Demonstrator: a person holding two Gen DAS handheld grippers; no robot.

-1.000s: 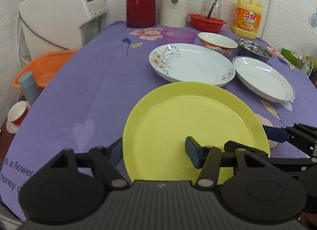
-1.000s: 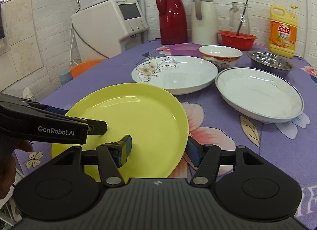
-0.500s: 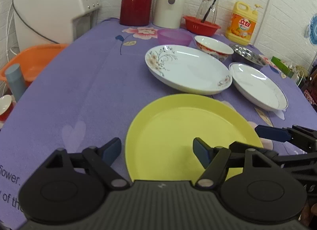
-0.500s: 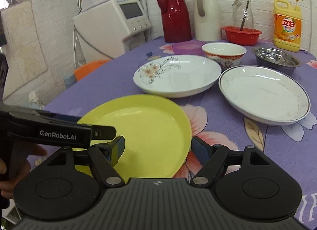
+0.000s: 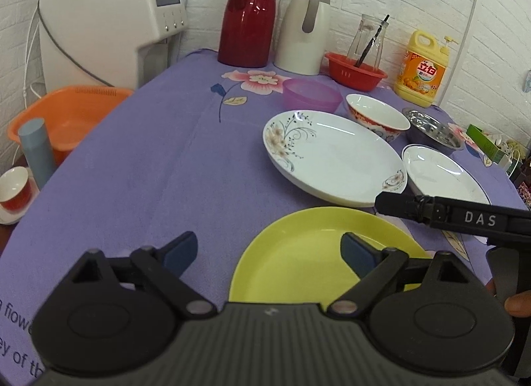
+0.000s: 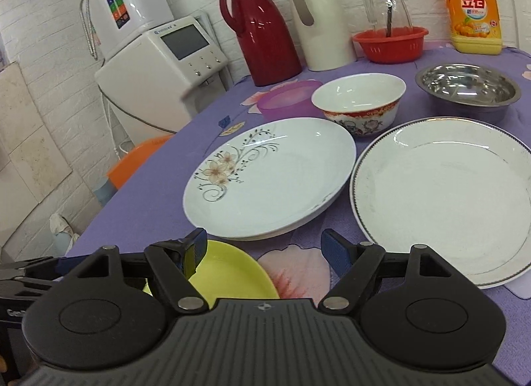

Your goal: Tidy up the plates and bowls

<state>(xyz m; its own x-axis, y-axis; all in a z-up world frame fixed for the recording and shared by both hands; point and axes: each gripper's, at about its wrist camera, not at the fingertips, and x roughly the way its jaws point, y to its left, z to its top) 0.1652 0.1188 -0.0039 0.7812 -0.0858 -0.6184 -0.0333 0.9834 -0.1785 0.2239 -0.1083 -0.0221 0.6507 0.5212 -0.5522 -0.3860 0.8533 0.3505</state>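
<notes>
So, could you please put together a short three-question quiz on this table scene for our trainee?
1. True or false: the yellow plate is stacked on the floral plate.
2. Which bowl stands nearest the floral plate? A) steel bowl B) red-patterned bowl C) red basket
3. Fill in: the left tool has ___ between its opening jaws.

Key:
1. False; it lies alone on the purple tablecloth.
2. B.
3. Nothing; one pad hovers above the yellow plate, not gripping it.
</notes>
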